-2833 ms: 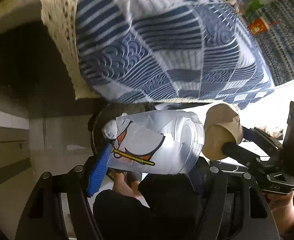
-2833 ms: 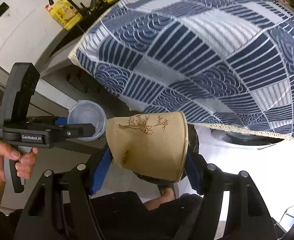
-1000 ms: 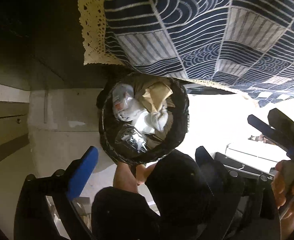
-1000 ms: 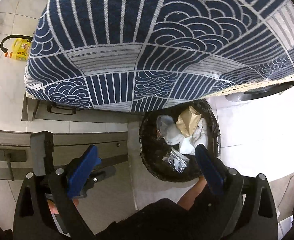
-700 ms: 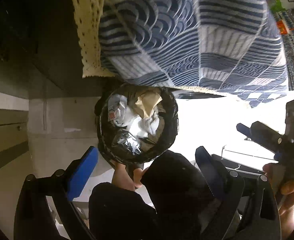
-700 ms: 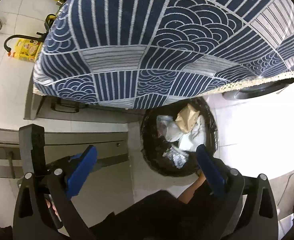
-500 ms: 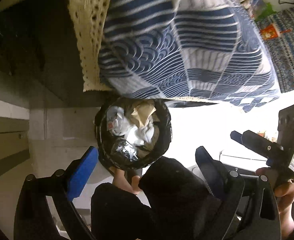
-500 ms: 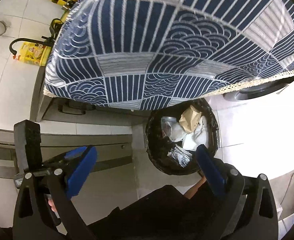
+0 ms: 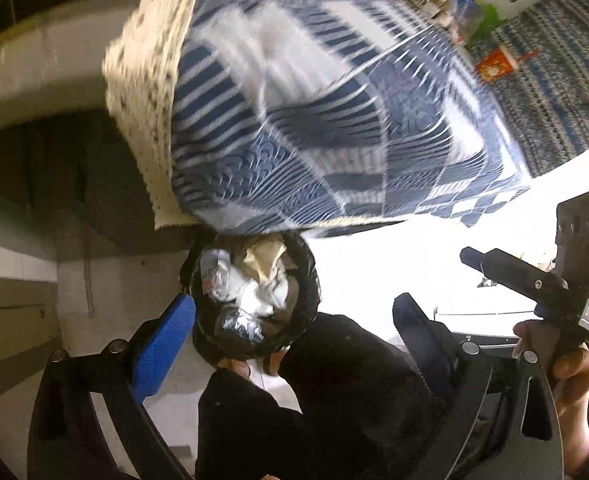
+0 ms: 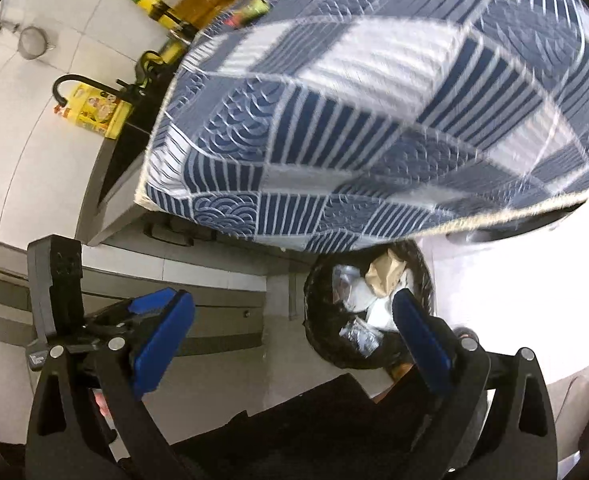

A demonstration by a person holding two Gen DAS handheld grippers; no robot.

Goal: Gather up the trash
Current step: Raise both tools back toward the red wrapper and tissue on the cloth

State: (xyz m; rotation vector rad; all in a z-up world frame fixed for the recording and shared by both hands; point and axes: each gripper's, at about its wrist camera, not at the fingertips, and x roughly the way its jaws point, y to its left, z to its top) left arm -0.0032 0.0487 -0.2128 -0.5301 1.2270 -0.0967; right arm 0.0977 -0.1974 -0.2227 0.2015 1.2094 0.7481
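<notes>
A black-lined trash bin (image 9: 308, 280) stands on the floor under the table edge, filled with a brown paper cup (image 9: 264, 256), a clear plastic cup (image 9: 214, 276) and white crumpled paper. It also shows in the right wrist view (image 10: 318, 304). My left gripper (image 9: 294, 324) is open and empty, above and in front of the bin. My right gripper (image 10: 294, 320) is open and empty, above the bin's left side. The right gripper shows in the left wrist view (image 9: 534, 284); the left gripper shows in the right wrist view (image 10: 106, 320).
A table with a blue and white patterned cloth (image 9: 314, 120) overhangs the bin; bottles and packets (image 10: 198, 4) stand at its far edge. Grey cabinet drawers (image 10: 214, 312) lie left of the bin. The person's dark clothing (image 9: 314, 400) fills the bottom of both views.
Both grippers let go of their cups, which now lie in the bin. Both have since risen and tilted up, so the bin looks smaller and more tabletop shows.
</notes>
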